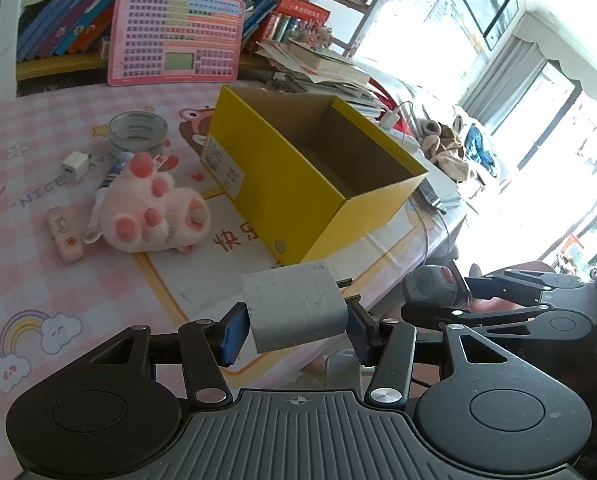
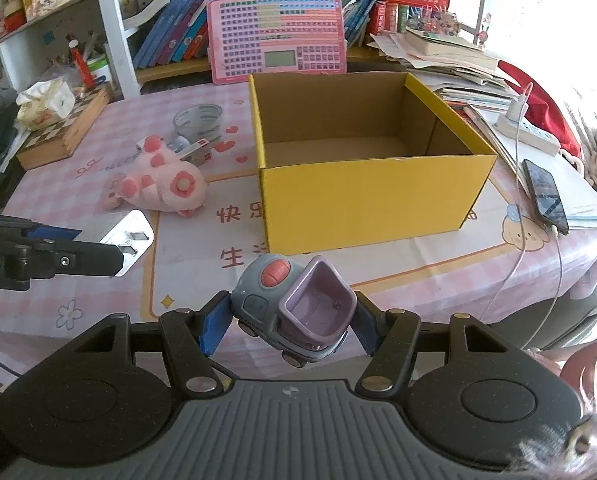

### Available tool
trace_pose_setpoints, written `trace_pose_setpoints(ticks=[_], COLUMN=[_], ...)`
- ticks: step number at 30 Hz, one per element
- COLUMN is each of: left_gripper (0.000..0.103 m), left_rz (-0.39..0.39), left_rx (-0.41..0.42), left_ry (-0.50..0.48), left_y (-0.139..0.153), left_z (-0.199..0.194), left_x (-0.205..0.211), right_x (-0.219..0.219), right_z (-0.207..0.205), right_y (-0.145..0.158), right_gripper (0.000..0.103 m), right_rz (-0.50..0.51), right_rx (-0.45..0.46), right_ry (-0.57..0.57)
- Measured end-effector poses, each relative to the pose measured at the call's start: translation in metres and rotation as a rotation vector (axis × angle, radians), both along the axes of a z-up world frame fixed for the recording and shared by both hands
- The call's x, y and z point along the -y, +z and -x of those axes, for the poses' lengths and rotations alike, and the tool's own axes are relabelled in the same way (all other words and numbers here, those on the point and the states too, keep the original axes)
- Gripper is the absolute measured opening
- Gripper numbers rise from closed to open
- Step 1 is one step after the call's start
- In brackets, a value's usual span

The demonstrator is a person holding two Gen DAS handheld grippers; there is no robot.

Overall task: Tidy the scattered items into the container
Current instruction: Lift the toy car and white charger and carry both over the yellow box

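An open yellow cardboard box [image 1: 282, 184] [image 2: 362, 196] stands on the pink table, with nothing visible inside. My left gripper [image 1: 296, 330] is shut on a grey-white charger block [image 1: 294, 310], held above the table's near edge; the block also shows in the right wrist view [image 2: 128, 240]. My right gripper [image 2: 290, 320] is shut on a grey and purple toy truck [image 2: 294, 308], in front of the box. A pink plush toy [image 1: 150, 208] [image 2: 158, 182], a tape roll [image 1: 138, 130] [image 2: 198, 120], a small white plug [image 1: 74, 164] and a pink stick [image 1: 64, 236] lie left of the box.
A pink keyboard toy [image 2: 276, 38] leans on a bookshelf behind the box. Papers and books [image 2: 446, 60] are stacked at back right. A phone [image 2: 544, 194] on a cable and a power strip [image 2: 526, 132] lie right of the box. A chessboard box [image 2: 64, 128] sits at left.
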State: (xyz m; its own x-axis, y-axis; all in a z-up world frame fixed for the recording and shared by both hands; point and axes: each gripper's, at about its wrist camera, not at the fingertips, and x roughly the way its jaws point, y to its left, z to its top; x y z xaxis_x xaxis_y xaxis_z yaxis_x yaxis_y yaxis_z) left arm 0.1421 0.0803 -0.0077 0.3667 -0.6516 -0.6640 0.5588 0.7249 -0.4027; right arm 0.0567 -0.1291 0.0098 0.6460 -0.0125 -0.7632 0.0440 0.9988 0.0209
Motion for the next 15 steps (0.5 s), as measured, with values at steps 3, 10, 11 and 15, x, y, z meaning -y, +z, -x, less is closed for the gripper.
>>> trace_pose_setpoints(ticks=[3,10,11,15], left_gripper=[0.051,0.051,0.051,0.051], left_rz=[-0.004,-0.015,-0.016,-0.018], left_rx=[0.001,-0.003,-0.003,-0.004], left_ry=[-0.007,-0.019,-0.022,-0.023], left_y=[0.002,0.003,0.003,0.003], left_z=[-0.003,-0.006,-0.006,-0.006], left_x=[0.008,0.032,0.036,0.05], right_x=[0.008,0.032,0.036,0.05], right_z=[-0.002,-0.005,-0.006,-0.008], right_y=[0.0,-0.002,-0.002,-0.002], right_gripper=[0.061,0.061,0.061,0.061], right_rz=[-0.003,-0.015,-0.017,-0.018], right_rx=[-0.001,-0.014,-0.018,-0.027], right_ry=[-0.005,-0.017,-0.018,-0.011])
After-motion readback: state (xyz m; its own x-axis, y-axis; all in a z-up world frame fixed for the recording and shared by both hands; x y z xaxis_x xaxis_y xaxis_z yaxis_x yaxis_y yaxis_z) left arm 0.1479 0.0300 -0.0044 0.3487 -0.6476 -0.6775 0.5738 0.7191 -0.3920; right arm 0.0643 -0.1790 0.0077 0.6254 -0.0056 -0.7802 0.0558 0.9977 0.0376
